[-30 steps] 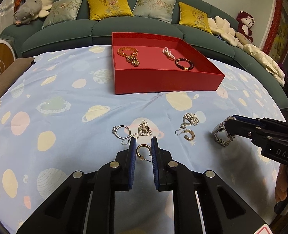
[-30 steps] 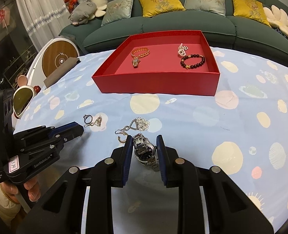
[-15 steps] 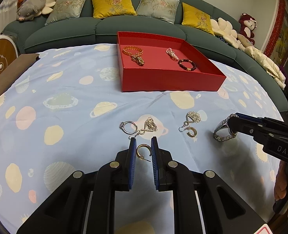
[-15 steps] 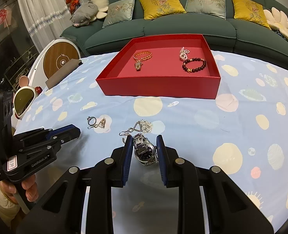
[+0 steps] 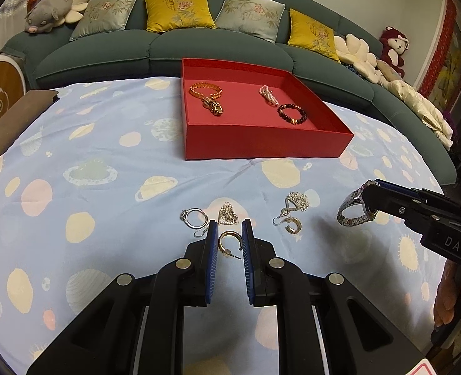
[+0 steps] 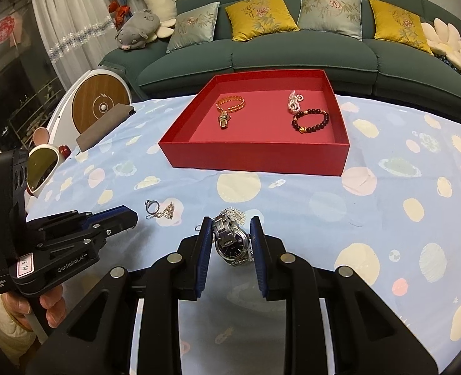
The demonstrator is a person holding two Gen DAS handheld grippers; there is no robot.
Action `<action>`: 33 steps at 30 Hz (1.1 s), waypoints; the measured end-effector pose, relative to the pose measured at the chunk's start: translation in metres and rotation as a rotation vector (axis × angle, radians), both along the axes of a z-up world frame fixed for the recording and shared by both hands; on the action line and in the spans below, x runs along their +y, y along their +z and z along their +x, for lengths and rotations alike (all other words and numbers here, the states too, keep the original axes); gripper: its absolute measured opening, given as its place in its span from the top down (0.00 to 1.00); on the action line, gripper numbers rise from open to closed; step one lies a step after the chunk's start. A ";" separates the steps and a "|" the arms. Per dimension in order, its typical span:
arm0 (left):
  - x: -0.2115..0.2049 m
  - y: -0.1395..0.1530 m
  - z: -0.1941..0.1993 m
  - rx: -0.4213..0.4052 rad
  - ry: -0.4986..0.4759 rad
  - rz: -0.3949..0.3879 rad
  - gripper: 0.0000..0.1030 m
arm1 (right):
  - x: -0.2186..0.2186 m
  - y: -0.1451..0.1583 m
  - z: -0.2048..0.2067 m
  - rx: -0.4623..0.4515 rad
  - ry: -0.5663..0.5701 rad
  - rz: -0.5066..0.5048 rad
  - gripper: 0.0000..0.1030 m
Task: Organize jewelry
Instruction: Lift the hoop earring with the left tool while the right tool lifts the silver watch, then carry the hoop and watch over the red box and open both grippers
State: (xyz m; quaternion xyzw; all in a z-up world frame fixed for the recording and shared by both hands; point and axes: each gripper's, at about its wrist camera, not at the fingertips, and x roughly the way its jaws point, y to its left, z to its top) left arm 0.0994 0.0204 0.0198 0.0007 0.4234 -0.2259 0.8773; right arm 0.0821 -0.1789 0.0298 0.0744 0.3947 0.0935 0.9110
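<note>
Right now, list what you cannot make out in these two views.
- Gold hoop earring in the left claw: absent from the right wrist view, where the claw's body covers it.
- Watch strap: left wrist view shows only part; the right claw covers the rest.
- Hand: cut off by the right wrist view's left edge.
- Loose earrings: mostly behind the watch, right wrist view.

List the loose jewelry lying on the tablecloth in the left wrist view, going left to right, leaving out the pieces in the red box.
Silver ring → sparkly heart earring → gold hoop earring held in the left gripper → silver infinity earring → silver wristwatch held in the right gripper.
</note>
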 end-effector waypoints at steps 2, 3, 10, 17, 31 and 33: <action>-0.001 0.008 0.002 -0.004 0.004 -0.015 0.88 | -0.002 0.008 0.000 -0.018 -0.008 -0.001 0.77; -0.002 0.014 0.004 -0.011 0.005 -0.020 0.88 | -0.003 0.012 0.000 -0.026 -0.011 0.000 0.77; -0.019 0.063 0.035 -0.039 -0.007 -0.049 0.88 | -0.013 0.052 0.023 -0.100 -0.031 -0.016 0.77; -0.050 0.074 0.098 -0.059 -0.005 -0.010 0.88 | -0.029 0.057 0.085 -0.087 -0.059 -0.006 0.77; -0.069 0.010 0.167 0.048 0.057 0.078 0.86 | -0.044 -0.008 0.150 0.061 -0.117 0.010 0.76; -0.067 0.008 0.167 0.041 0.081 0.087 0.80 | -0.047 -0.009 0.149 0.052 -0.138 0.001 0.75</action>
